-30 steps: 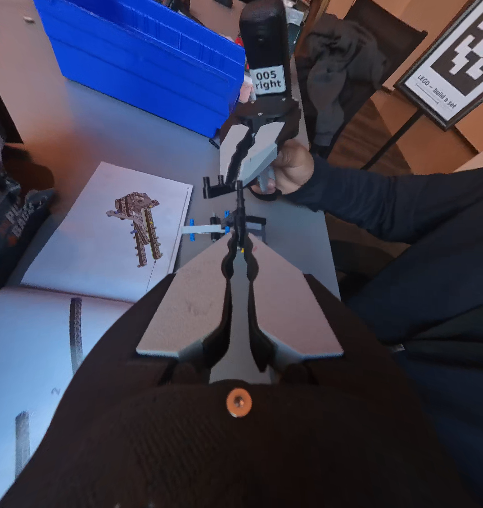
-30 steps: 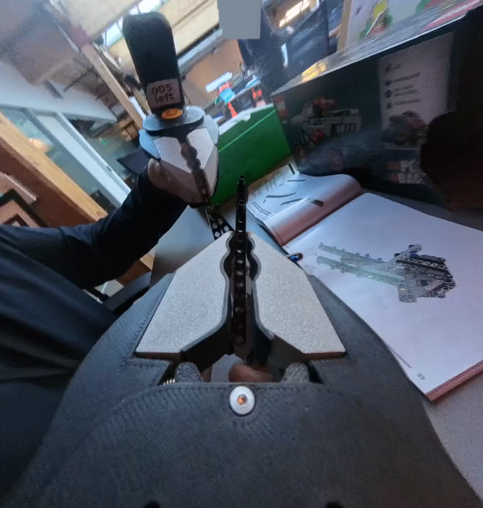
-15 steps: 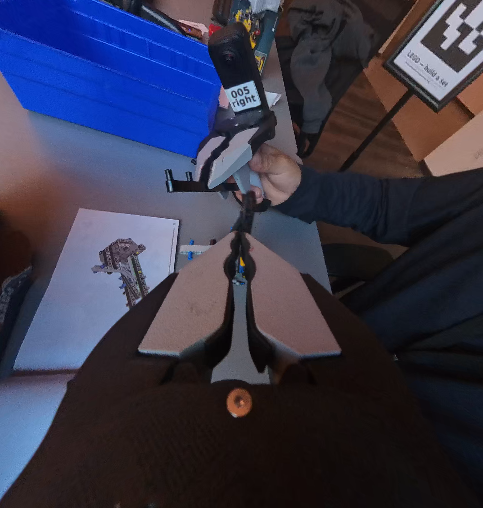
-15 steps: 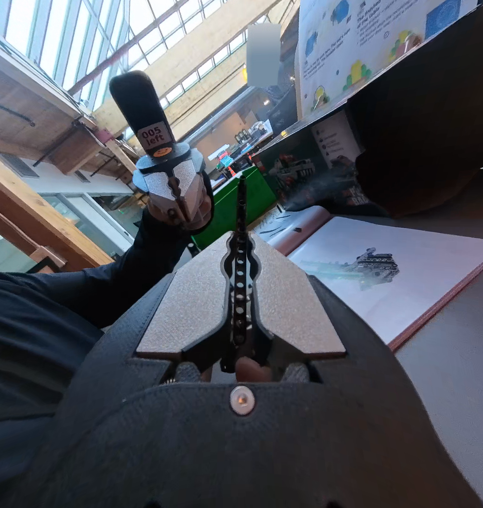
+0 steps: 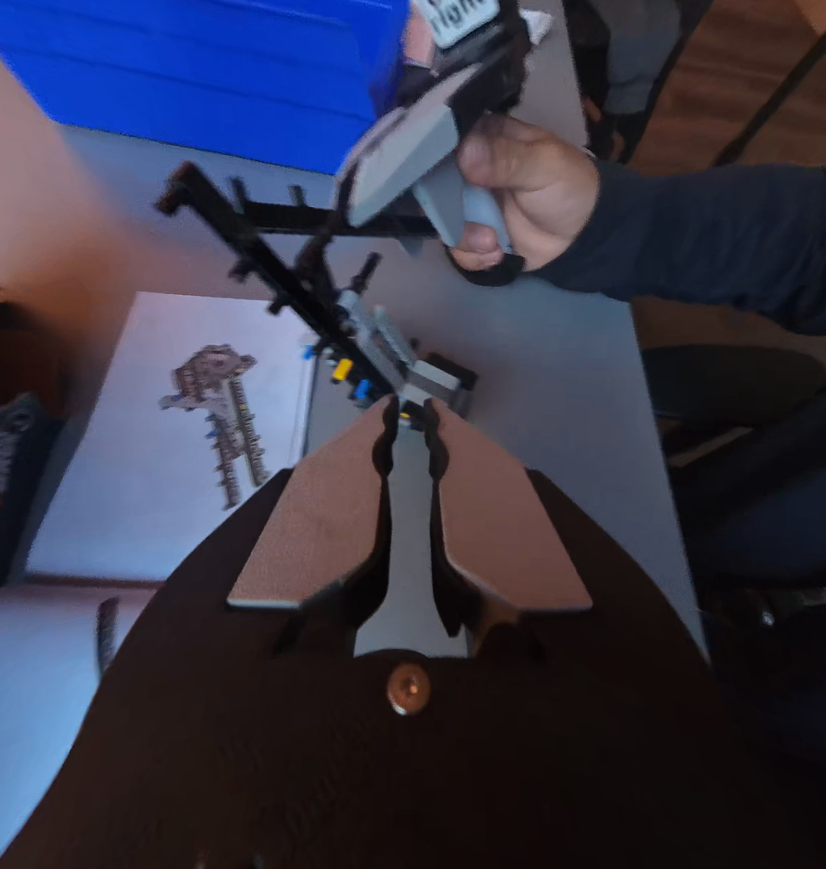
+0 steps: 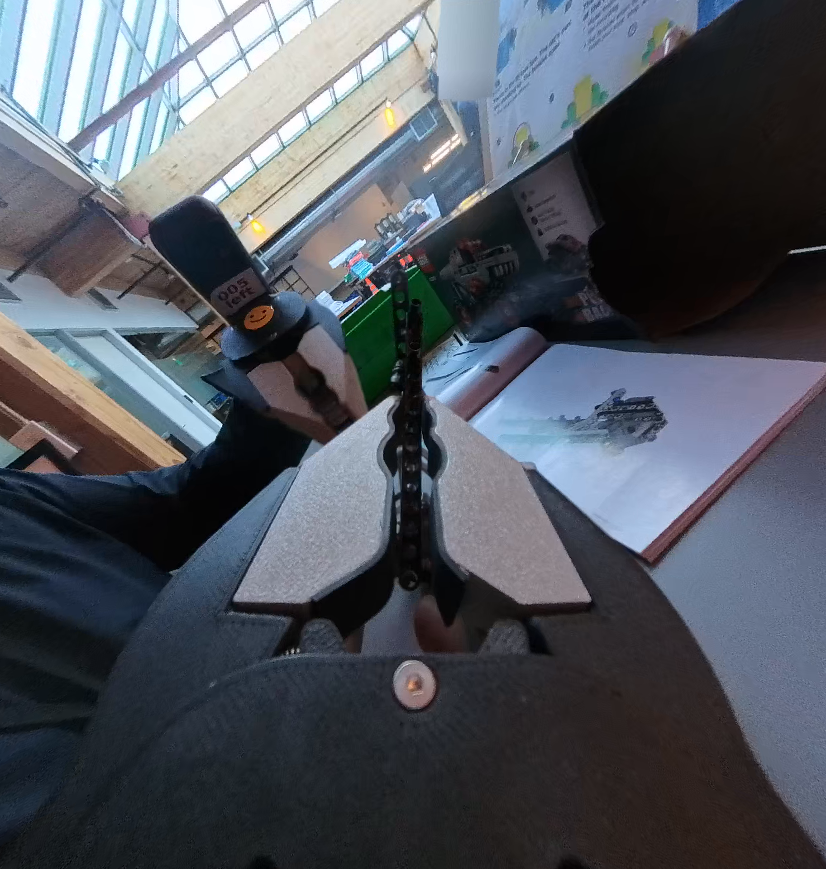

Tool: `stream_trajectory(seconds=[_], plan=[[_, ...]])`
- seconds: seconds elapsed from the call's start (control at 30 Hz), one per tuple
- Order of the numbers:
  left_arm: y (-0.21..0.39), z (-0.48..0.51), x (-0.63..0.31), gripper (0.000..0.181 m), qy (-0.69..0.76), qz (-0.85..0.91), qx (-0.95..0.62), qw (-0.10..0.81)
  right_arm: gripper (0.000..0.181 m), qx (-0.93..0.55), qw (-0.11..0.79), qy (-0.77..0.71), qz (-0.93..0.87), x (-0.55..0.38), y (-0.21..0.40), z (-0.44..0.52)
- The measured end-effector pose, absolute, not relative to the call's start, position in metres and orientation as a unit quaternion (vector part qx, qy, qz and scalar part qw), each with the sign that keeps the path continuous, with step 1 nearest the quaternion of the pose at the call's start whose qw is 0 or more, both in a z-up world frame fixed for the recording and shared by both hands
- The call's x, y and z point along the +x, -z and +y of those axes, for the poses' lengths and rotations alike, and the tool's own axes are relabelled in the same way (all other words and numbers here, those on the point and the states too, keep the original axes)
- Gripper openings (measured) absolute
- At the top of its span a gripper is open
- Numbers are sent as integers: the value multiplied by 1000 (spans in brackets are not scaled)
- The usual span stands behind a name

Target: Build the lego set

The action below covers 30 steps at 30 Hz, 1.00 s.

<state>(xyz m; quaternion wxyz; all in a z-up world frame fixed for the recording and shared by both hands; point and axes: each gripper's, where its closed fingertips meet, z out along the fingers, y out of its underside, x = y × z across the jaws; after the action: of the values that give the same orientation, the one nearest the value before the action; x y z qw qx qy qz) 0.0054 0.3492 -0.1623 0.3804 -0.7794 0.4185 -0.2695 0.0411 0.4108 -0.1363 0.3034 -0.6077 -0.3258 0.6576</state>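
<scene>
My left gripper is shut on the grey end of a lego assembly. Its long black beam with yellow and blue pins runs up-left in the air. My right gripper is shut on a black holed beam that sticks out past the fingertips. In the left wrist view the right gripper holds that beam level, and its far end meets the far end of the assembly's beam. The left gripper also shows in the right wrist view, close on the left.
An open instruction booklet lies on the grey table, also in the right wrist view. A blue bin stands at the back. A green bin and a dark lego box stand beyond the booklet. The table edge runs along the right.
The two grippers have come closer together. The assembly in the left gripper has turned, so its long beam now shows slanting up-left and meets the right gripper's beam. The left jaws stand wider.
</scene>
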Motion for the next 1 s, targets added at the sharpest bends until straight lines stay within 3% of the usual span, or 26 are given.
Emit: stream_trajectory(seconds=[0.1,0.17,0.23,0.37,0.47,0.5,1.0], plan=[[155,376,-15,28,279,367,-782,420,5,-608,303,-654,-332,38,136,410],[154,397,-23,53,302,339,-783,426,4,-607,307,-653,-333,38,136,412],[155,404,-15,56,363,346,-770,394,4,-608,305,-654,-331,38,136,413],[145,395,17,27,475,361,-727,340,4,-610,305,-654,-328,38,138,414],[147,388,27,22,486,365,-719,336,4,-609,304,-654,-329,38,137,413],[147,389,27,9,479,366,-718,348,4,-608,302,-655,-330,37,137,413],[135,373,30,6,471,331,-703,416,4,-491,348,-749,-277,56,81,409]])
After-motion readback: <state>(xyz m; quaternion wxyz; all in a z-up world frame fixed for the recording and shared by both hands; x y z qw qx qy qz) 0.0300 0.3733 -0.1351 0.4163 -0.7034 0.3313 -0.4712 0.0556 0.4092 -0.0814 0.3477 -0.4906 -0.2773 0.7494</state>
